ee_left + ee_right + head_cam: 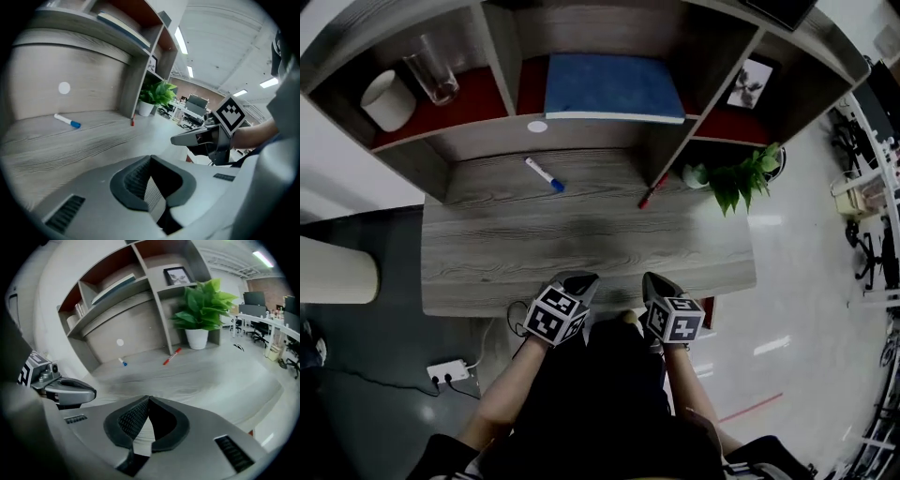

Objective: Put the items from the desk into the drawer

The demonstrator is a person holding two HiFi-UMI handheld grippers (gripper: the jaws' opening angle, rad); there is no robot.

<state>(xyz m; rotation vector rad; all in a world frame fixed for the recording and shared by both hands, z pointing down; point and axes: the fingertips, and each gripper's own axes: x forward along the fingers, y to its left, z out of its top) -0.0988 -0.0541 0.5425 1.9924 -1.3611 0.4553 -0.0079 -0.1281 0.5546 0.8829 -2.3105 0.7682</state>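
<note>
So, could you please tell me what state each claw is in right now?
Left claw: closed, holding nothing.
Right claw: closed, holding nothing.

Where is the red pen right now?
In the head view the red pen lies on the desk, toward its right, by the shelf upright, between the blue-capped marker and the potted plant.

On the worktop point(581, 248), a marker point(544, 174) lies far left and a pen point(653, 191) far right, near the plant point(736, 178). The shelf point(600, 132) behind holds a cup point(389, 100), glass point(433, 67) and book point(614, 86).
</note>
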